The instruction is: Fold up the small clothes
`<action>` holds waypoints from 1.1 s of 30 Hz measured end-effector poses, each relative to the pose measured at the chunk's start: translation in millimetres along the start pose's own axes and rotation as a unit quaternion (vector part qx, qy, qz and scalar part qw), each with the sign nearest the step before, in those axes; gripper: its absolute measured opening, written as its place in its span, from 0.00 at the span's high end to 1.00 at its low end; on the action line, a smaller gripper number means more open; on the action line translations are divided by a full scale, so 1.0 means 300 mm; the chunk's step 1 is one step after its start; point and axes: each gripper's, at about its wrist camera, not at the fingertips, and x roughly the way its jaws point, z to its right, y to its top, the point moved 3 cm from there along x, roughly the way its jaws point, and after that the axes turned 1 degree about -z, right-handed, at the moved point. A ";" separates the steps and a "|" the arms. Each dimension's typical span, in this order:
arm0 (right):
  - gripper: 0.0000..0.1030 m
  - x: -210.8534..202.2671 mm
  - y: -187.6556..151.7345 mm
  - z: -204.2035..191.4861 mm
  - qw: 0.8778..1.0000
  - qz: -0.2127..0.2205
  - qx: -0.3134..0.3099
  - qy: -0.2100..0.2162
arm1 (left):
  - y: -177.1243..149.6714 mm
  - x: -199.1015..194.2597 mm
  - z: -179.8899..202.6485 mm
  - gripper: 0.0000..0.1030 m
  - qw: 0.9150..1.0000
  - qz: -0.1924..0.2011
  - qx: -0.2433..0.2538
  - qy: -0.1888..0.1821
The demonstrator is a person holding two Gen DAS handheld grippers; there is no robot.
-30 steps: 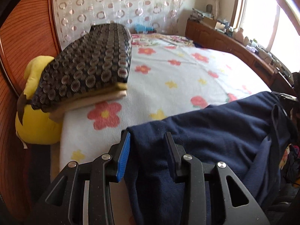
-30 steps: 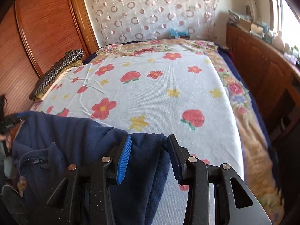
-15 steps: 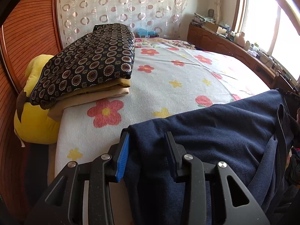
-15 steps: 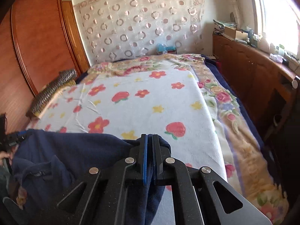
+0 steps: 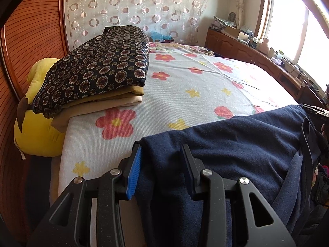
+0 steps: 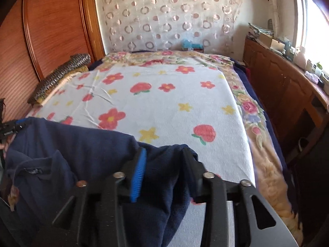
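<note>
the dark navy fleece garment (image 5: 236, 144) bunches between both grippers: left gripper (image 5: 162, 164) clamped on one edge, right gripper (image 6: 164, 164) opening around its fold, above the flowered bed (image 6: 174, 103).

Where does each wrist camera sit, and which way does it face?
Left wrist: on the left gripper, facing up the bed past folded blankets; it holds the sweater.
Right wrist: on the right gripper, facing up the bed; jaws opening, sweater between them.
Shared: bed, sweater, blankets.

Both wrist views sit close behind their fingers, angled down across the bed (image 5: 205, 86) – sharing the navy garment (image 6: 82, 144) and curtain (image 6: 168, 16).
</note>
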 end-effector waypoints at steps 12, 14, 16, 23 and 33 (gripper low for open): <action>0.40 0.050 0.009 0.026 0.999 -0.034 0.003 -0.028 | -0.007 -0.011 -0.047 0.62 0.999 -0.011 -0.002 0.039; 0.39 0.053 0.008 0.029 0.999 -0.033 0.000 -0.036 | -0.006 -0.007 -0.053 0.61 0.999 -0.014 -0.006 0.032; 0.39 0.058 0.009 0.032 0.999 -0.034 0.001 -0.034 | -0.001 -0.003 -0.053 0.61 0.999 -0.017 -0.002 0.032; 0.38 0.068 0.014 0.040 0.999 -0.052 0.000 -0.007 | 0.020 0.015 -0.040 0.61 0.999 -0.034 -0.003 0.005; 0.91 -0.042 -0.007 -0.027 0.997 -0.017 -0.023 0.066 | 0.029 -0.132 0.032 0.91 0.999 0.024 0.008 -0.041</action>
